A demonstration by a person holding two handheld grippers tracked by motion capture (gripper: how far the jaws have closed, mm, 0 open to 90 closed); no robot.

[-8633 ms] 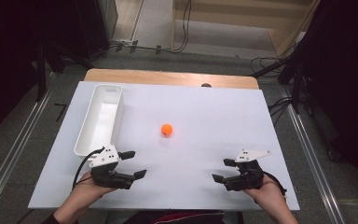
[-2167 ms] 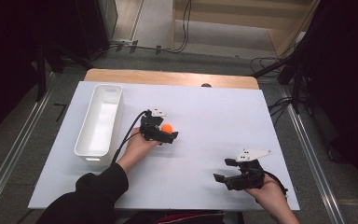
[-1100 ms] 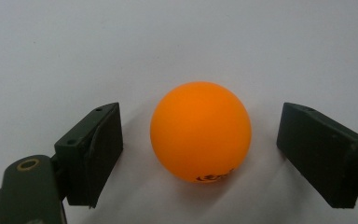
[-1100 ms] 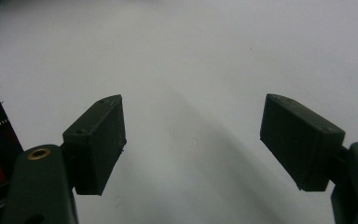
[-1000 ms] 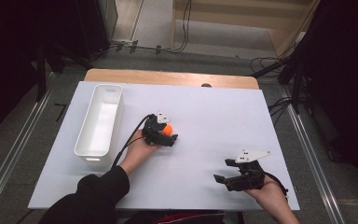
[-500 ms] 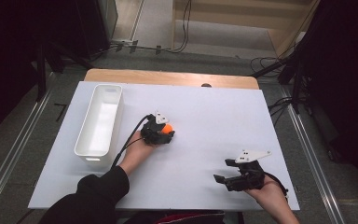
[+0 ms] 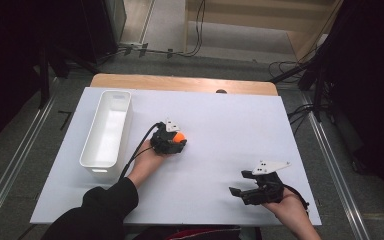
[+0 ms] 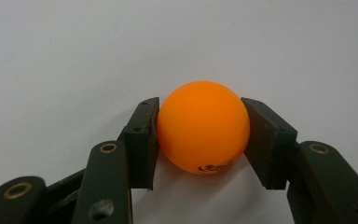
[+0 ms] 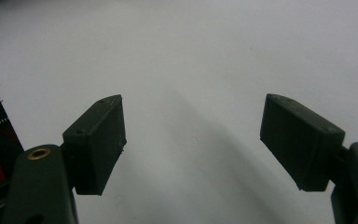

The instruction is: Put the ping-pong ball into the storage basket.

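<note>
And the left gripper has just squeezed its jaws onto the orange ball mid-table, right of the white bin, pads clamped on both sides and ready to lift, while the right gripper idles near-right, jaws apart.

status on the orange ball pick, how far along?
Done: the left gripper has reached the orange ball mid-table, and its jaws have just been closing; both pads now press the ball's sides. In hand: the grasp, with the ball apparently on the white table, not yet lifted. Left: lifting and moving it, probably to the white bin, which holds nothing visible. The right gripper rests open near the front edge.
</note>
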